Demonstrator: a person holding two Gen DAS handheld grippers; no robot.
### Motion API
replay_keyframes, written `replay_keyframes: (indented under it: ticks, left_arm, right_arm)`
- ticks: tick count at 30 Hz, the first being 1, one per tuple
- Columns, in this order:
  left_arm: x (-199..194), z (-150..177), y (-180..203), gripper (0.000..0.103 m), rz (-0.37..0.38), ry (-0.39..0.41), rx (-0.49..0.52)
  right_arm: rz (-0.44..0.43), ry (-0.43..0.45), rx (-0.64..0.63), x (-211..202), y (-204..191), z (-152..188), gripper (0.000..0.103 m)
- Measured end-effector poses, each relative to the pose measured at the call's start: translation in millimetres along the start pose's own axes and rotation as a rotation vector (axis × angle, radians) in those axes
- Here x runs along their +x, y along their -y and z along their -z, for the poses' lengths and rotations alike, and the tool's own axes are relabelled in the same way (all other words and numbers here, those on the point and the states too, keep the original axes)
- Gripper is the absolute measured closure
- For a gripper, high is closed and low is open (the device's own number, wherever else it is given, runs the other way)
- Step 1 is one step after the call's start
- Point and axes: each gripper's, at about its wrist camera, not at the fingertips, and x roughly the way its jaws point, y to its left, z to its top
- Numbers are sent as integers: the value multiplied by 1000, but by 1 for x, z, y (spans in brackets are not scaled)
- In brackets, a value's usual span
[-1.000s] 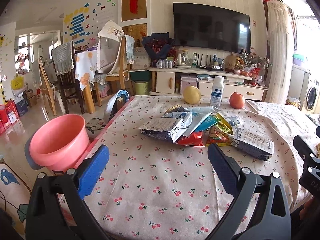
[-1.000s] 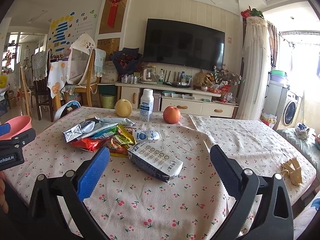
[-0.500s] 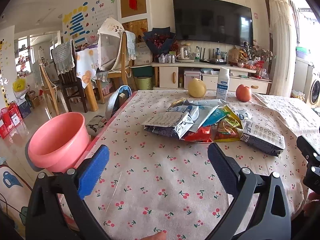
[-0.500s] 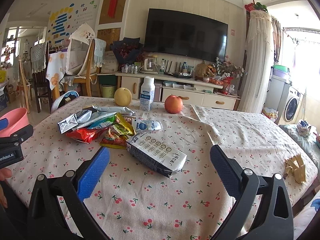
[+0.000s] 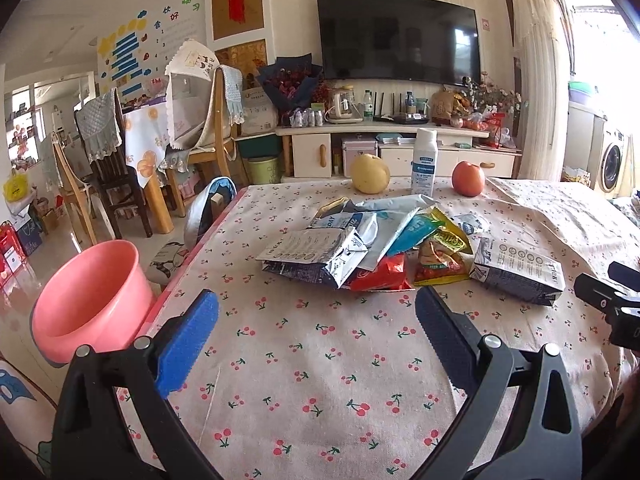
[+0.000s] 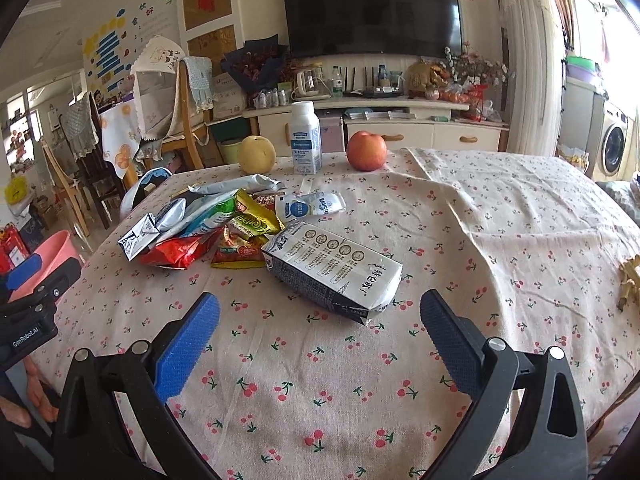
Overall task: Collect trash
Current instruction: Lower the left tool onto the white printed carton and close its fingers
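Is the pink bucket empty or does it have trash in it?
Empty as far as visible: the pink bucket shows bare inner wall, its bottom hidden.

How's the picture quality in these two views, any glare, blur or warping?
Left wrist view: sharp; window at right blown out to white; fisheye bends the room edges, dark corners. Right wrist view: also sharp, same window glare, television bowed, soft shadow under the milk carton.
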Motion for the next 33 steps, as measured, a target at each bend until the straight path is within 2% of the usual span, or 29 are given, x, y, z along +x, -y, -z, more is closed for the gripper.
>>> replay_keyframes:
  ticks: [3,9,12,15,22,28,33]
  left_arm:
    - [17,-7,-19,4,18,-81,-72]
    - [61,-7,-77,4,161,-267,-459]
    - [79,-6,-90,5,208,-309,-583]
    - [96,-10,-93,5,243,-334,-661]
    - [134,-25,-83,5,259,-368,-709]
    - [162,-34,-64,5,217,-415,-653]
    - [181,-35,-42,7,176,-456,-567]
  right_arm:
    - [-22,-23,10,5,6,-6,4]
    - [-42,-53,-14,21,10,-23,4]
    - [-50,-74,-34,34,10,-29,4]
    - [-72,-99,-45,49,10,-35,4]
    - [-100,-100,-107,72,2,-49,4]
    - [-131,-108,-152,94,-6,-61,4]
    - [-161,-127,-169,112,-13,-67,4]
